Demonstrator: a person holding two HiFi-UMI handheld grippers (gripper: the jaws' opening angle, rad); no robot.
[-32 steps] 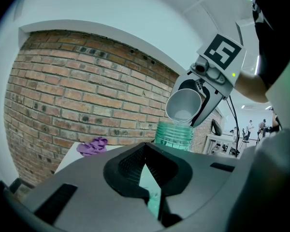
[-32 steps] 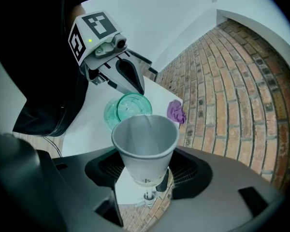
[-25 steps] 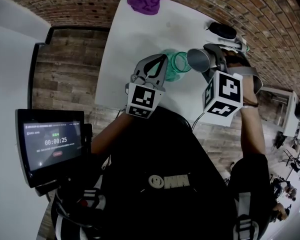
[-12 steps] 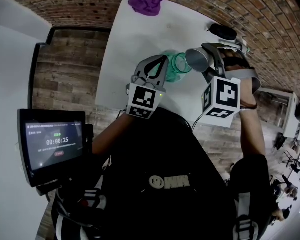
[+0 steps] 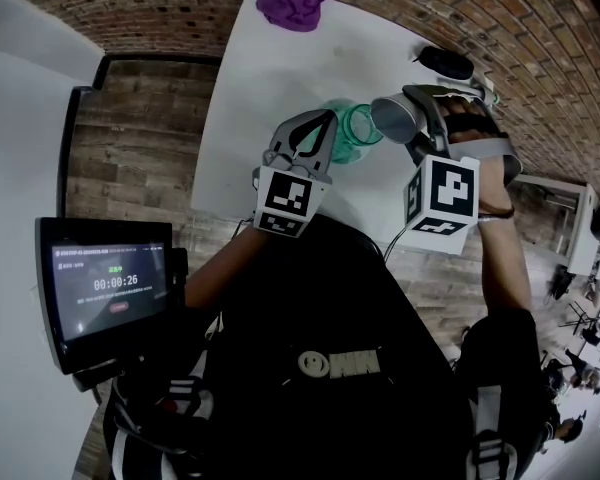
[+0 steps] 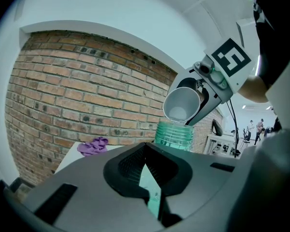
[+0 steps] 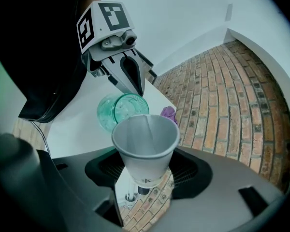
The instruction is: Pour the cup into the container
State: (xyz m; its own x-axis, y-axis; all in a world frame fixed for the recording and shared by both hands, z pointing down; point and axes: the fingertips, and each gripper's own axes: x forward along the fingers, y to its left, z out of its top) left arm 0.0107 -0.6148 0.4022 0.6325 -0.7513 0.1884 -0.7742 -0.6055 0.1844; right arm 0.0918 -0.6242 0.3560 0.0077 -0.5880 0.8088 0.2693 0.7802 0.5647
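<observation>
A clear green ribbed container (image 5: 358,128) stands on the white table (image 5: 270,68). My left gripper (image 5: 325,120) is shut on the container's near wall, and a sliver of green glass shows between its jaws in the left gripper view (image 6: 152,190). My right gripper (image 5: 420,110) is shut on a grey paper cup (image 5: 395,118). The cup is tipped with its mouth toward the container's rim, just above it. In the left gripper view the cup (image 6: 182,103) hangs over the container (image 6: 175,135). From the right gripper view I look into the cup (image 7: 145,139), with the container (image 7: 120,109) beyond its lip.
A crumpled purple cloth (image 5: 292,3) lies at the table's far end. A black object (image 5: 445,61) sits near the right edge by the brick wall. A small screen (image 5: 105,293) stands at the left, off the table.
The right gripper has rolled a little, tipping the cup slightly further toward the container. The left gripper and the container have stayed where they were.
</observation>
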